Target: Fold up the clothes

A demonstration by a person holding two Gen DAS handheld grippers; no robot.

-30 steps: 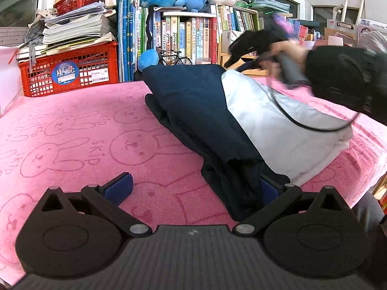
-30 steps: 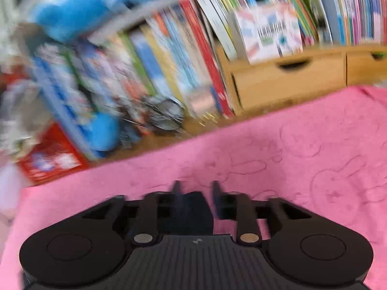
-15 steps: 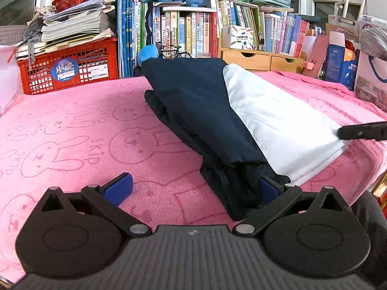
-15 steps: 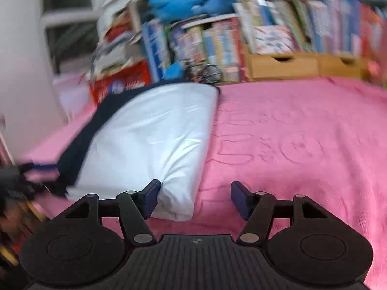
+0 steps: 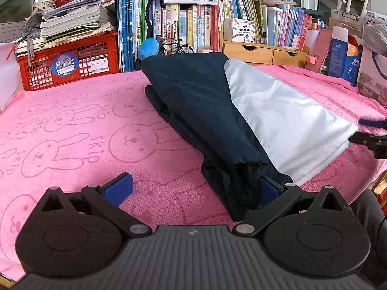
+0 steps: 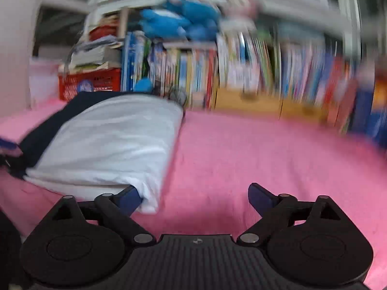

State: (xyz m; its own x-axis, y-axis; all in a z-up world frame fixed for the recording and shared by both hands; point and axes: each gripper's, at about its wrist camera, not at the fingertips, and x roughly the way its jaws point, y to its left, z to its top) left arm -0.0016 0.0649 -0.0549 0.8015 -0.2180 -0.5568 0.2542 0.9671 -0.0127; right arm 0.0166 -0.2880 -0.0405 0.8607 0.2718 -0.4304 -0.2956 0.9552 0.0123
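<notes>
A: How do the fingers stand?
B: Left gripper [image 5: 192,189] is spread, its right pad under the navy end of the folded garment [image 5: 217,111]. Right gripper [image 6: 194,197] is spread too, its left pad at the white corner.
A: And the garment?
B: It runs diagonally across the pink towel [image 5: 79,125], toward the red crate [image 5: 69,64] stacked with papers; bare towel lies either side.

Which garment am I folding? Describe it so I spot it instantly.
On the pink bunny-print towel, before the bookshelf, lies one folded garment. It alone is cloth in two tones: navy on its left, white on its right.
</notes>
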